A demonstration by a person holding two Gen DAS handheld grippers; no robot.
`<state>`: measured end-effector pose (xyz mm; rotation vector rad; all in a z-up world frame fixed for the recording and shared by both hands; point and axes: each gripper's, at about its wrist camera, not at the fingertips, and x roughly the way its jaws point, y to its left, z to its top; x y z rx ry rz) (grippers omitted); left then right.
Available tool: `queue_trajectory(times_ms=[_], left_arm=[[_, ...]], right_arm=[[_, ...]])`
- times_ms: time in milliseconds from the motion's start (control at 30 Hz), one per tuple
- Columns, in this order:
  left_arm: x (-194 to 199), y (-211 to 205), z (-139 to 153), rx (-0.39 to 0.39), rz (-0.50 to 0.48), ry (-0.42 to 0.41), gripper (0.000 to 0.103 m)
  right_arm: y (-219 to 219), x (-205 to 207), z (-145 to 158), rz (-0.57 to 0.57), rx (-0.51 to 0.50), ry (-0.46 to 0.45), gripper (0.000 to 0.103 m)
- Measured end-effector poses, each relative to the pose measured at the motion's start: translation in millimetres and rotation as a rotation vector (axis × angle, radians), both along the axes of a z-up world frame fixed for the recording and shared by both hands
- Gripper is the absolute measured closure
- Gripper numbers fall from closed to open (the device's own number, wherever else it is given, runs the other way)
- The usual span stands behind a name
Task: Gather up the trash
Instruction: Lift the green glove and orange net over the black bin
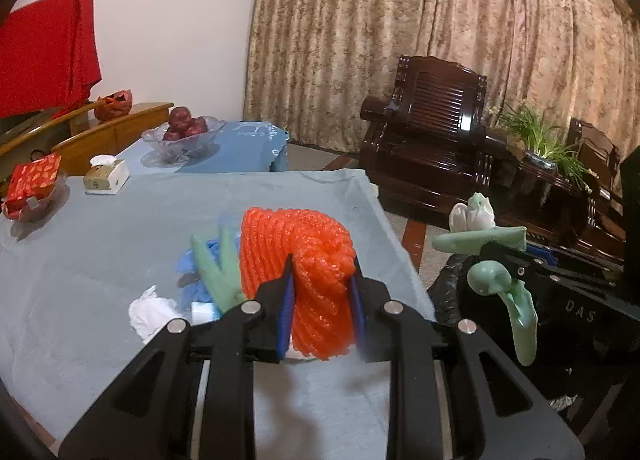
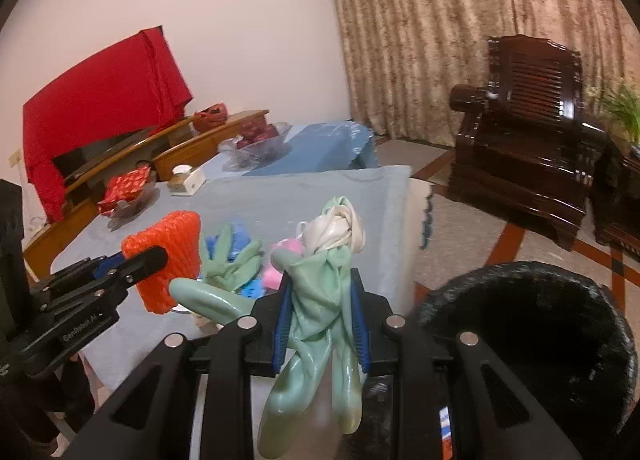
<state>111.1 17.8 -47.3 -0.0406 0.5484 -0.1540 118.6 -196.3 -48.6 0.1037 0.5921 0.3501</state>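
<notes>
I am carrying two pieces of trash at once, and as I judge it the step in hand is getting each over the bin [image 2: 532, 344] and letting go only when it hangs well inside the rim. Nearest to me, my right claw [image 2: 320, 320] is clamping a limp green glove [image 2: 320, 324], its blue pads pressed narrow against the bunched middle, so the fingers are dangling below and a whitish knot is sticking up above. The black-lined bin is sitting just to the right of that claw, on the floor beside the counter [image 2: 280, 196], so I am thinking the glove should go first: a short swing right, claw held over the opening, dangling fingers inside before I open. My left claw [image 1: 322, 304] is squeezing an orange foam net [image 1: 296, 260], jaws narrowed around its folded end, and holding it above the counter's blue cloth. The net is springy, so I am keeping firm pressure on it; I judge it could pop sideways on release if I open too early. Farther out on the counter, a second glove [image 1: 218, 272], blue scraps [image 1: 194, 276] and a white wad [image 1: 150, 310] are waiting near the edge. Something pink [image 2: 280, 260] is lying just beyond them.
</notes>
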Motion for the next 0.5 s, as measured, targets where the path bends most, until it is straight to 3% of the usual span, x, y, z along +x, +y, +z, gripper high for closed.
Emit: queue_trajectory(times_ms=[500], left_arm=[[4.1, -69.6, 3.2, 0.006, -0.087, -0.004, 0.080]], right_arm=[[-77.0, -26.4, -1.2, -0.170, -0.019, 0.013, 0.077]])
